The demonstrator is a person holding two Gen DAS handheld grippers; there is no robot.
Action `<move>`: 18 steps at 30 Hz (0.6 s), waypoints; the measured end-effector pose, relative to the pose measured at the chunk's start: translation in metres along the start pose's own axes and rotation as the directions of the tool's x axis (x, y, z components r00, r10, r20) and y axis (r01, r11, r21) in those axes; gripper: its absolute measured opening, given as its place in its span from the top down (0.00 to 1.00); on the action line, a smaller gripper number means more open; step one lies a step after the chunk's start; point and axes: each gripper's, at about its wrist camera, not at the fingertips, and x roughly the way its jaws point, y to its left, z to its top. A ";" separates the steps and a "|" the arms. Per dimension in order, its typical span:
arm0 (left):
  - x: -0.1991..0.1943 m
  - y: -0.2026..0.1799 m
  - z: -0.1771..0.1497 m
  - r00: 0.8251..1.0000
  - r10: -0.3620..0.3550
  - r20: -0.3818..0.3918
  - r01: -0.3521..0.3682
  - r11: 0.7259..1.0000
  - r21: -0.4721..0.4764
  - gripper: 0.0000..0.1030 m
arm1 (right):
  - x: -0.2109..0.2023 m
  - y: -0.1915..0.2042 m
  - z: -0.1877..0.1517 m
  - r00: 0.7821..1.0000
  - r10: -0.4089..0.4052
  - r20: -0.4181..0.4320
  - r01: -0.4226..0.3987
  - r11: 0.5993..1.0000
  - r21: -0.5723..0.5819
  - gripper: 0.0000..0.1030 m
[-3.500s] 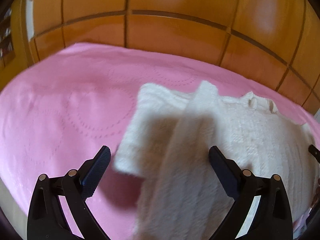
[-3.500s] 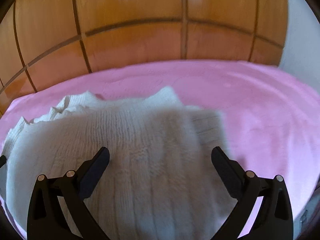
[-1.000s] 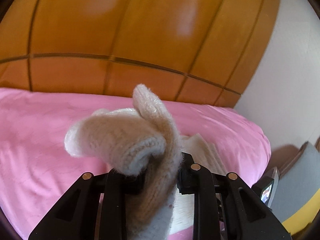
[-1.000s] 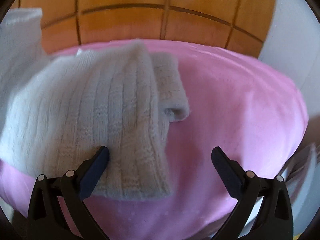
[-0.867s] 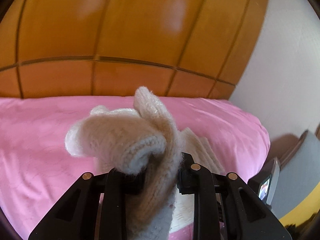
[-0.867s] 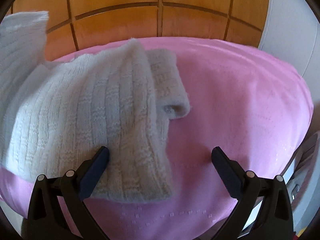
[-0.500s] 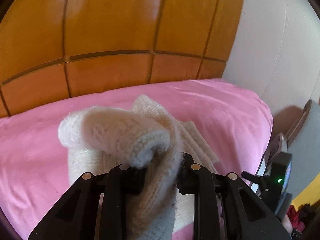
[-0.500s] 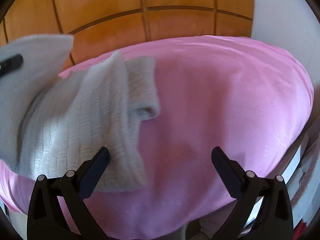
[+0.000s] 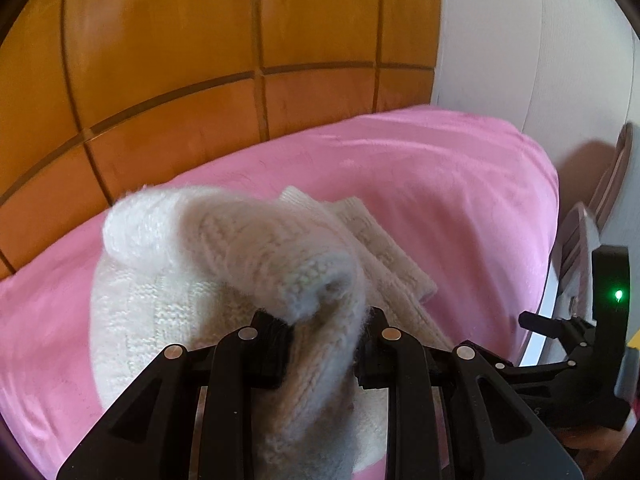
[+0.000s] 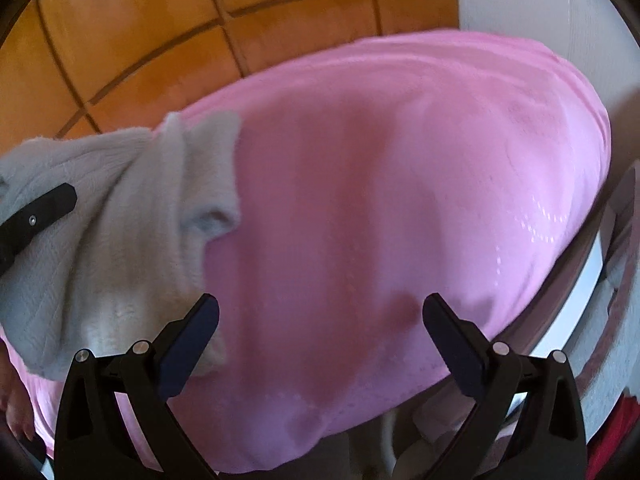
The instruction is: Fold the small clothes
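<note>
Left gripper [image 9: 322, 344], bottom centre of the left wrist view, jaws clamped on a bunched fold of a cream knit sweater [image 9: 240, 264]. Held part rolls up and over toward the upper left of the frame, above the jaws; rest of the sweater lies under it on the pink bedspread [image 9: 440, 184], lower left to centre. A flat ribbed edge sticks out right of the held fold, resting on the bedspread.

Right gripper [image 10: 320, 320], bottom of the right wrist view, jaws wide apart, nothing between them, only pink bedspread [image 10: 380, 160] showing through the gap. Sweater [image 10: 120, 208] sits at the left of that frame, blurred; its lower edge reaches just behind the left finger [image 10: 188, 340], contact unclear. A black finger of the left gripper [image 10: 36, 212] pokes in at the left edge over the sweater.

Orange wood-panelled wall [image 9: 200, 60] fills the top of both views, white wall [image 9: 540, 40] at upper right. Right gripper's body with a green light [image 9: 618, 295] visible at the right edge of the left wrist view.
</note>
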 end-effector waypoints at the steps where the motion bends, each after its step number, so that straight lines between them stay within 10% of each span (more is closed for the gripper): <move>1: 0.004 -0.006 -0.001 1.000 0.009 -0.005 -0.009 1.000 0.019 0.77 | 0.003 -0.003 0.000 1.000 0.006 -0.014 -0.006 1.000 0.014 0.02; 12: -0.001 -0.036 -0.006 0.991 -0.132 0.021 0.130 0.988 0.086 0.57 | 0.006 -0.002 -0.005 1.000 -0.006 -0.020 0.006 1.000 -0.001 0.02; 18: -0.044 -0.036 -0.009 0.944 -0.307 0.122 0.298 0.950 0.087 0.37 | 0.010 0.002 -0.008 1.000 -0.025 -0.013 0.025 0.999 -0.023 0.02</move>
